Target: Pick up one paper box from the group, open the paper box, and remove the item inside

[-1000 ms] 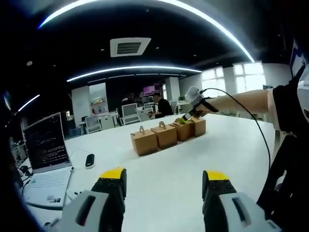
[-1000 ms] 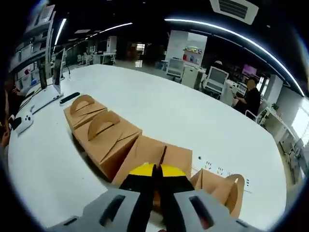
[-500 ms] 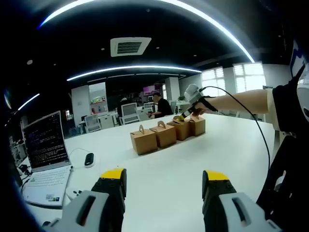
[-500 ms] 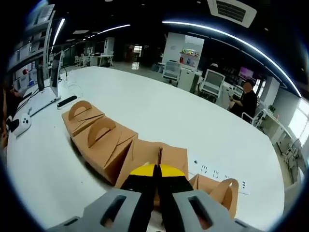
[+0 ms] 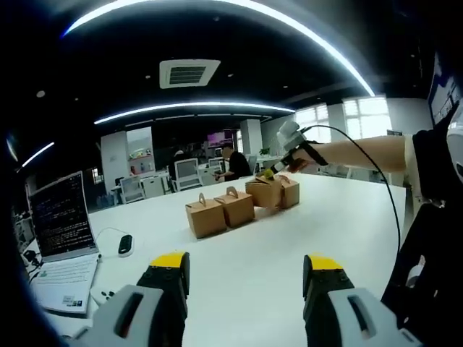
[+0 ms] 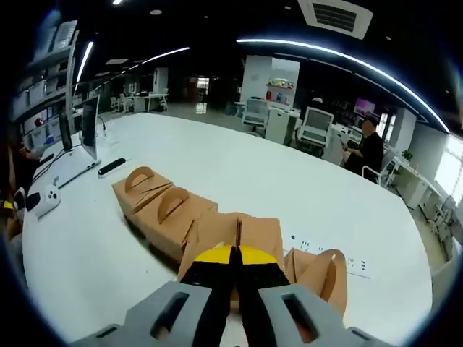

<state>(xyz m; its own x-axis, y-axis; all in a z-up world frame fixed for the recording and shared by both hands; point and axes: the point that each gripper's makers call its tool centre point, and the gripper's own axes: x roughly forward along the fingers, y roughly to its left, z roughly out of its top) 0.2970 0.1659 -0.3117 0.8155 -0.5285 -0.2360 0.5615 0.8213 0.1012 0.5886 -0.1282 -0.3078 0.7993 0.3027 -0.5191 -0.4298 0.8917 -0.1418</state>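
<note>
One box point(image 6: 233, 235) hangs by its handle in my right claw point(image 6: 233, 269), clenched on it, seemingly just lifted above the white table point(image 6: 239, 173), three others beside. My left claw point(image 5: 244, 271) waits released, well apart, the box point(image 5: 265, 191) straight ahead.

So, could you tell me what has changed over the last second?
The right gripper, shut on the third paper box, has lifted it clear of the row. The left gripper stays open and idle; the other boxes have not moved.
</note>
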